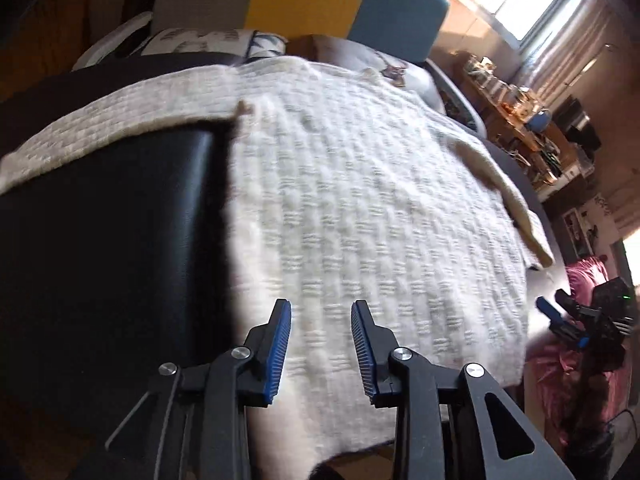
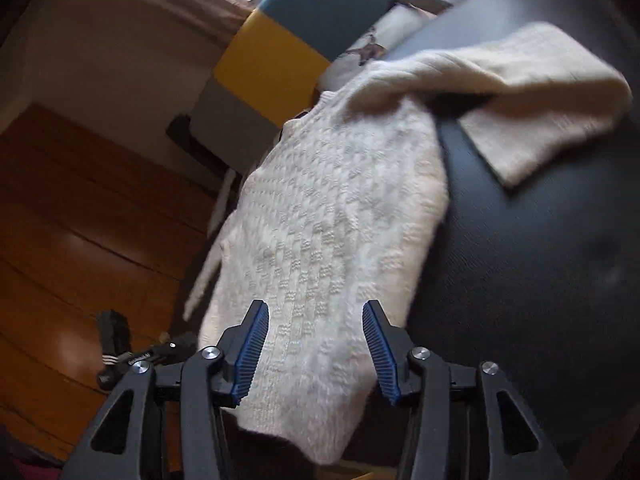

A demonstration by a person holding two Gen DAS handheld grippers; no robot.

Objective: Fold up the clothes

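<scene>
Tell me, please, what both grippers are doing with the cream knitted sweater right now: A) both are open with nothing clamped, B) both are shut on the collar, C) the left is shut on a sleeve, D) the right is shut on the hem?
A: the left gripper and the right gripper both have their jaws spread apart over the cream sweater, with no fabric pinched between them.

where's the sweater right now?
The cream knit sweater lies spread on the dark bed cover, straight ahead of both open tongs. In the right wrist view, one sleeve is folded across the cover to the right.
</scene>
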